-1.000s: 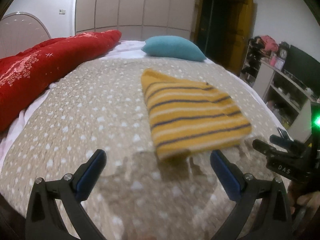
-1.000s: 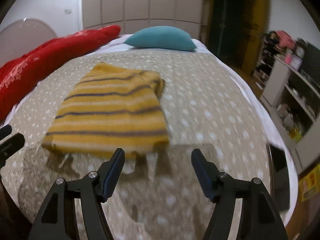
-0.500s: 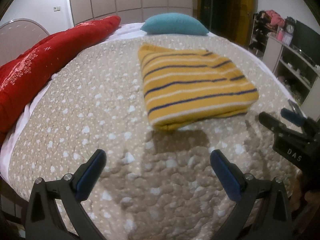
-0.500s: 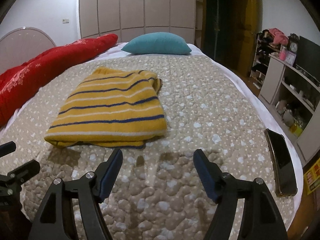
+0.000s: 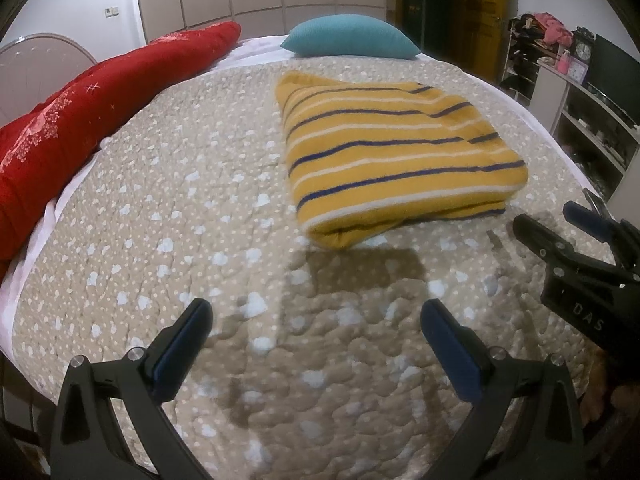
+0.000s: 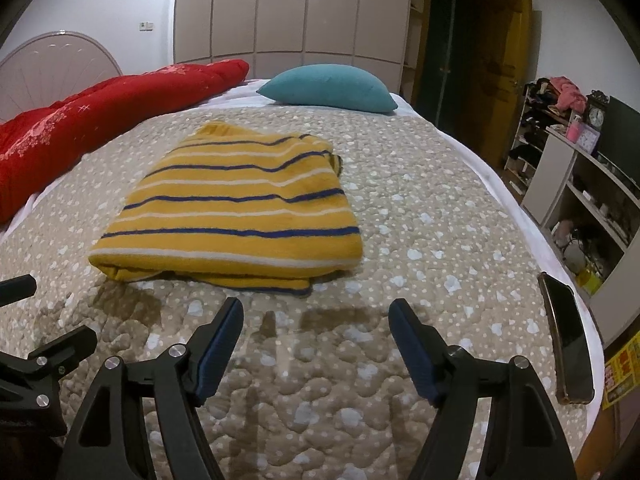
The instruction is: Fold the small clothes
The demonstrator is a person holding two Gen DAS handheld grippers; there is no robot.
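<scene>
A yellow garment with navy and white stripes (image 5: 396, 156) lies folded in a thick rectangle on the beige dotted bedspread (image 5: 192, 216); it also shows in the right wrist view (image 6: 240, 208). My left gripper (image 5: 316, 320) is open and empty, hovering over the bedspread short of the garment's near edge. My right gripper (image 6: 316, 320) is open and empty, just short of the garment's near edge. The right gripper also shows at the right edge of the left wrist view (image 5: 560, 224).
A red quilt (image 5: 76, 120) lies along the bed's left side and a teal pillow (image 5: 348, 40) sits at the far end. A black phone (image 6: 566, 344) lies at the bed's right edge. Shelves (image 6: 592, 184) with clutter stand to the right.
Both grippers have pulled back from the garment and risen a little. The garment lies still and folded.
</scene>
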